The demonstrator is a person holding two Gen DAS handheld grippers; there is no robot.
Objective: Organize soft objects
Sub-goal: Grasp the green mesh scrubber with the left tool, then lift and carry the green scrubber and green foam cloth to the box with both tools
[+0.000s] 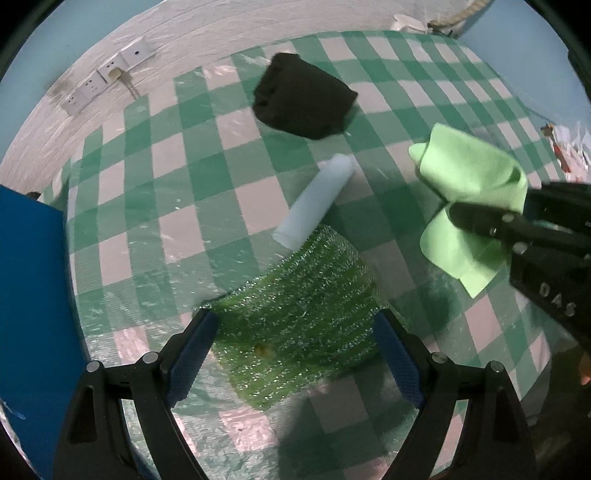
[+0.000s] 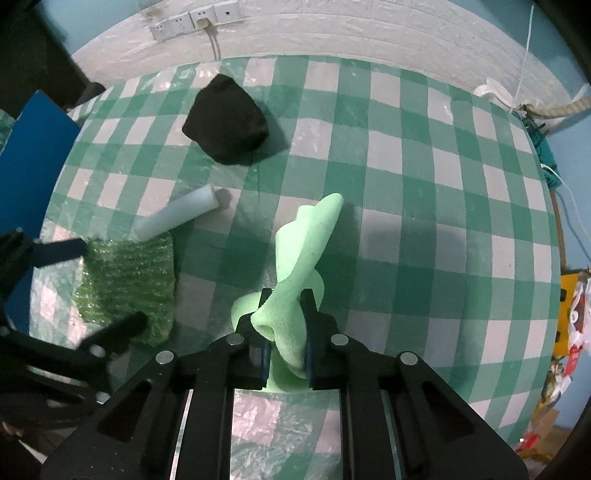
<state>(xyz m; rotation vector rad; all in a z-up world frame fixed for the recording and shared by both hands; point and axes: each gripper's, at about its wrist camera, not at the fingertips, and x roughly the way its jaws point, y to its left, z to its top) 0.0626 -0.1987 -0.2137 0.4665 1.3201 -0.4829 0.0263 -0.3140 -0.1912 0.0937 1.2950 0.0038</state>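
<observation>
Right gripper (image 2: 284, 347) — clamped on light green cloth (image 2: 306, 251); left gripper (image 1: 295, 354) — jaws wide over green scourer (image 1: 306, 310), checked table (image 2: 424, 206) bare rightward.

A plain room in a home, with a table pushed up against the wall

From where I stand it reads as somebody's house: the table (image 2: 406, 155) wears a green-and-white checked plastic cloth, the sort put over a dining table, and behind it runs a white wall panel (image 2: 332, 33) moulded like brick, with pale blue painted wall (image 2: 576, 147) beside it. A row of white wall sockets (image 2: 192, 20) sits just above the table edge, one with a plug and cable in it. At the right, cords (image 2: 569, 206) trail down past a clutter of colourful packets (image 2: 569, 332), and a blue board (image 2: 33, 147) leans at the left edge
</observation>
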